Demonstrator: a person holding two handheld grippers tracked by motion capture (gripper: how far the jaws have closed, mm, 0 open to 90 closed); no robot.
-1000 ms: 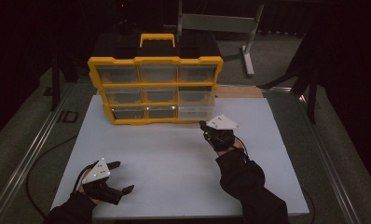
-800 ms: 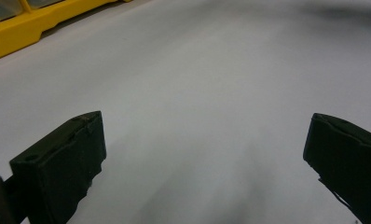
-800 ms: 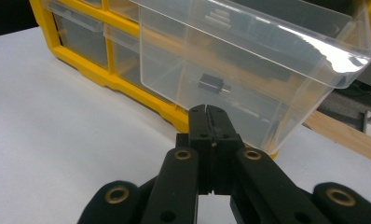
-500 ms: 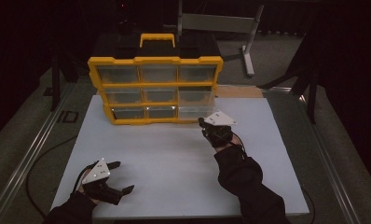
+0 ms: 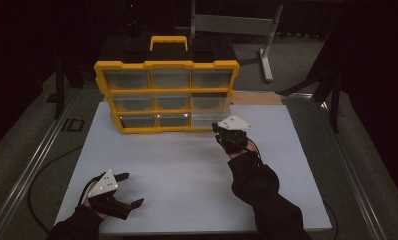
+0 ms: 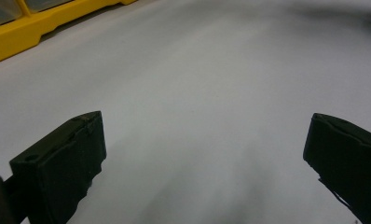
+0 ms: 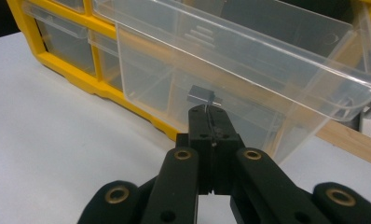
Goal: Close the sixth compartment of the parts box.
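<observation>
A yellow organizer [image 5: 167, 65] with clear drawers stands at the back of the white board [image 5: 187, 170]. Its bottom right drawer [image 5: 205, 120] [image 7: 267, 60] is pulled partly out. My right gripper [image 5: 217, 127] [image 7: 211, 111] is shut on the thin clear pull tab at that drawer's front. A small grey piece [image 7: 200, 94] lies inside the drawer just beyond the jaw tips. My left gripper [image 5: 133, 189] [image 6: 207, 140] hovers open over the board's front left corner, with nothing between its jaws.
The organizer's yellow base rail [image 6: 16, 37] lies far from the left gripper. The other drawers [image 5: 169, 80] are pushed in. A metal stand [image 5: 264, 50] rises behind the organizer, and a wooden strip [image 5: 257, 97] lies at the board's back right.
My right gripper has crept slightly toward the organizer, still closed at the drawer's front. The left gripper has stayed put.
</observation>
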